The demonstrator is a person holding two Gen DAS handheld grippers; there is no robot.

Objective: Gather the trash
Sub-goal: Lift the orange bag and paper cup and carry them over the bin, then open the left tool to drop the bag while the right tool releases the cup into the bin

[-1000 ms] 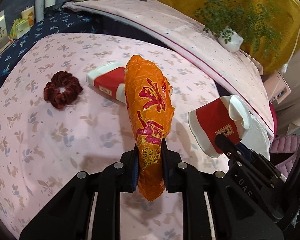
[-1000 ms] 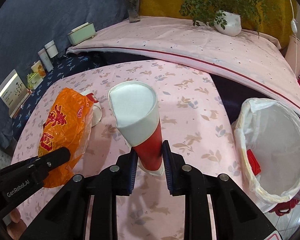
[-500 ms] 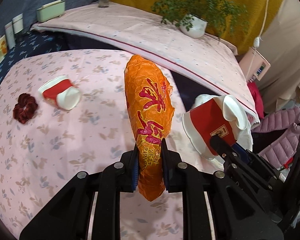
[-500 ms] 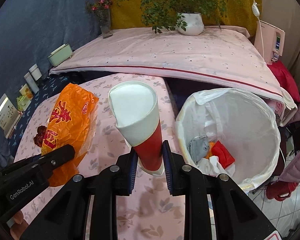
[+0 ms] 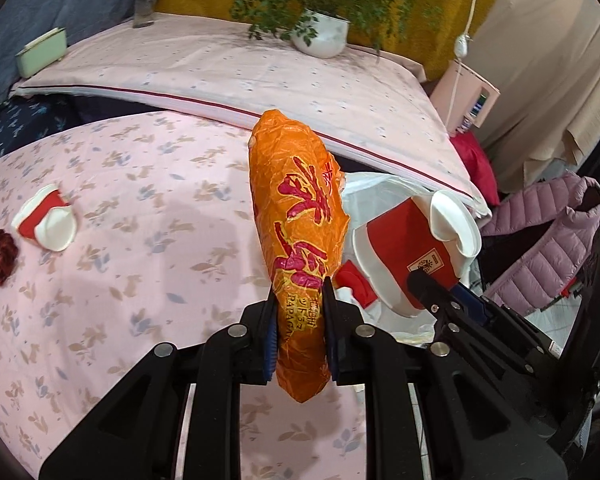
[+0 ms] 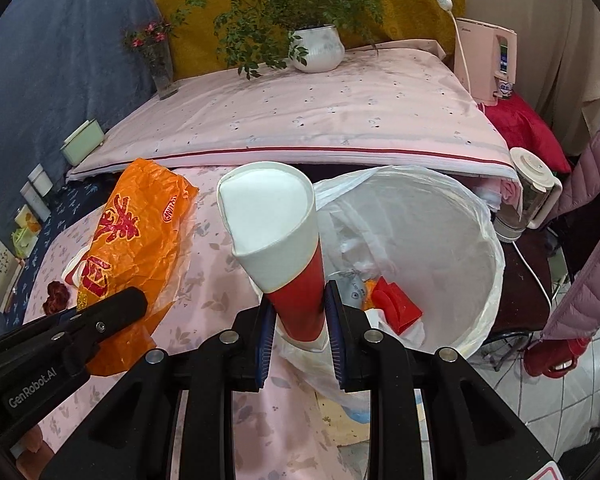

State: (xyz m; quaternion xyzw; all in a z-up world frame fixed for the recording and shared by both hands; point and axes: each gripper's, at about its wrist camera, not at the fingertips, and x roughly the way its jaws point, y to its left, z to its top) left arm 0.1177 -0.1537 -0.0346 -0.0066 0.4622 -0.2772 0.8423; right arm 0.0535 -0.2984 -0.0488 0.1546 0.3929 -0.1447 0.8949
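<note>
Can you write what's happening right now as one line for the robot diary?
left gripper: shut on orange bag | right gripper: shut on red-and-white cup | bin: beside table, some trash inside | second cup: on table

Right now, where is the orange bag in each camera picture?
Left wrist view: the orange bag stands up in the middle, pinched by the left gripper.
Right wrist view: it is on the left side, above the pink tablecloth.
Shared landmark: the white plant pot at the back.
</note>
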